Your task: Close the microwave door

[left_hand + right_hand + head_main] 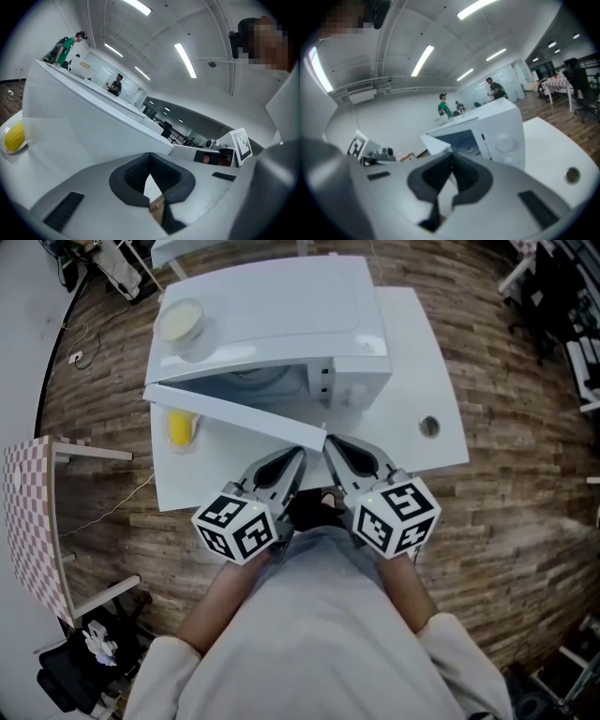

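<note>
Head view, looking steeply down. A white table [422, 362] carries a white microwave [272, 306] whose front faces the person. Its control panel is on the right and its open cavity on the left.

The microwave door [234, 413] stands partly open. Its long axis runs aslant from the hinge at the cabinet's front-left corner, out and rightward, to a free edge close in front of the person. Closing appears to call for a push on the outer face near this free edge, directed away from the person and toward the cabinet.

Both hand-held tools sit side by side on the person's side of the door, pointing at it. The left gripper [296, 456] lies just short of the outer face, a little inboard of the free edge. The right gripper [332, 444] has its tip at the free edge itself and is judged the nearer of the two; whether it touches cannot be told. In each gripper view the jaw tips meet with nothing between them. The left gripper view is filled by the door's broad face, while the right gripper view looks past the free edge into the cavity.

A lidded bowl [180, 320] rests on the cabinet top at its left rear. A yellow item [181, 427] lies on the table at the hinge end, well apart from both tools.
</note>
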### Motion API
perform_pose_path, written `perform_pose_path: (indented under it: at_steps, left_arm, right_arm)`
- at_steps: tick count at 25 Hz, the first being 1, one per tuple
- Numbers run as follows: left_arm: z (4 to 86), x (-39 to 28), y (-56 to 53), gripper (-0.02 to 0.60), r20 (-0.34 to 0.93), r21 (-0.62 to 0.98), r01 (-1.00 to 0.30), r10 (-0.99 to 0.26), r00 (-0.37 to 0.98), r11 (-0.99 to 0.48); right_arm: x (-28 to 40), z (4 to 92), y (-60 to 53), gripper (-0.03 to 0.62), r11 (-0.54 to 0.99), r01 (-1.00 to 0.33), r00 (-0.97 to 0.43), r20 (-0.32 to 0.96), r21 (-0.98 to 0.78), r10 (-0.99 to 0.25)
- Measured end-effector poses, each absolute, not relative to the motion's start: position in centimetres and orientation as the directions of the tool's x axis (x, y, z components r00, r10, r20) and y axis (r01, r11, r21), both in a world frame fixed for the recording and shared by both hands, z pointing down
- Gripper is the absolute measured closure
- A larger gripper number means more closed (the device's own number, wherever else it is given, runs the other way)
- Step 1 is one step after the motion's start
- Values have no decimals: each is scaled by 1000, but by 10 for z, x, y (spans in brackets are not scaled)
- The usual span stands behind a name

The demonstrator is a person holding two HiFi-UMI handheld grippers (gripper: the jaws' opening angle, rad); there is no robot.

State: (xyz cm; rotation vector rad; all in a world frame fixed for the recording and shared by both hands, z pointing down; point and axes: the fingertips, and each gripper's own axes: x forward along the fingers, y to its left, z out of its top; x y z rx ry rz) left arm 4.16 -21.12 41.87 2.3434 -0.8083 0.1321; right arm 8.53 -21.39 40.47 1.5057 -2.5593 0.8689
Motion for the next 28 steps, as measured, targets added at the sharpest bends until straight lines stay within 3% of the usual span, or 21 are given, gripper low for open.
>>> perform_pose_path:
  at_steps: [28]
  left_arm:
    - [403, 61, -238, 568, 250, 570, -556, -516, 819, -605]
  right_arm:
    - [95, 398, -223, 571, 376, -800, -540, 286, -468, -792]
